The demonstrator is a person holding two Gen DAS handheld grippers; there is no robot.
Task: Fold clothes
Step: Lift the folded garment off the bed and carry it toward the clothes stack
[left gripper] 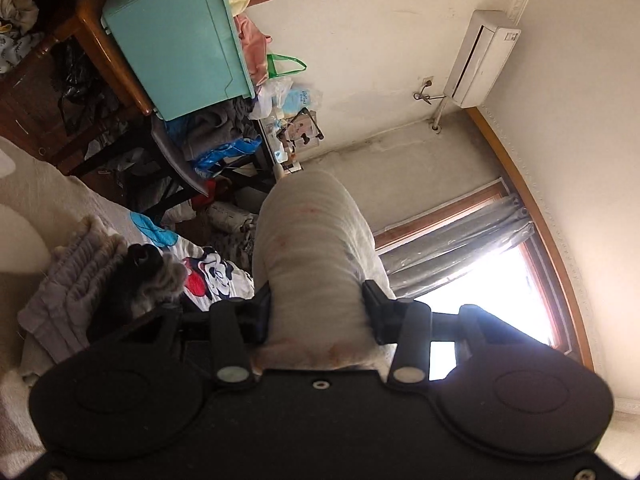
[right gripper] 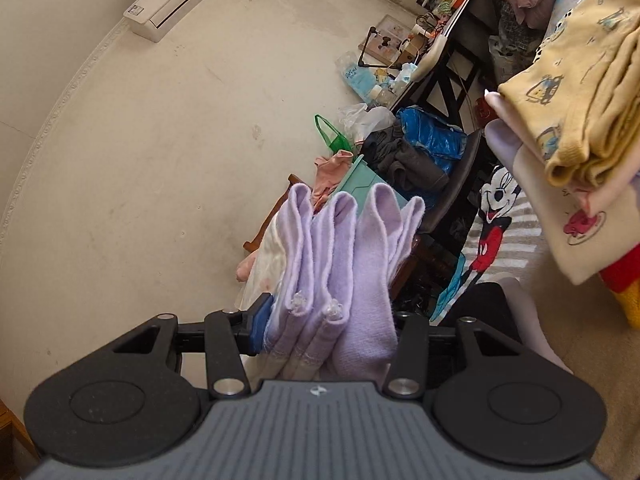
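- Clear plastic pack with pale blue print point(right gripper: 357, 76), on the cluttered dark table by the wall: cursive blue lettering, too small to read.
- White label on the end of the wall-mounted air conditioner point(right gripper: 133, 11): print illegible.
- No other text, number or sign can be read.
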